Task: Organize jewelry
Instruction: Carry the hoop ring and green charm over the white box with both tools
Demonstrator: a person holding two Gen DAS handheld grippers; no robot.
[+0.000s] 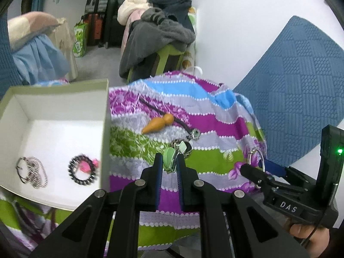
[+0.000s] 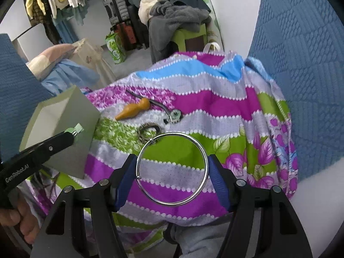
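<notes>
Two tongs [image 1: 169, 163] [image 2: 173, 172] loaded, box rim [image 1: 106, 116] adjacent

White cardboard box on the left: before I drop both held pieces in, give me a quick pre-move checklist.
1. Left hand-held gripper shut on the green leaf-shaped clip: ok.
2. Right hand-held gripper shut on the large silver ring: ok.
3. White cardboard box open on top: ok.
4. Free floor beside the silver chain and black beaded bracelet: ok.
5. Left gripper over the box: not ok, it is above the striped cloth.
</notes>
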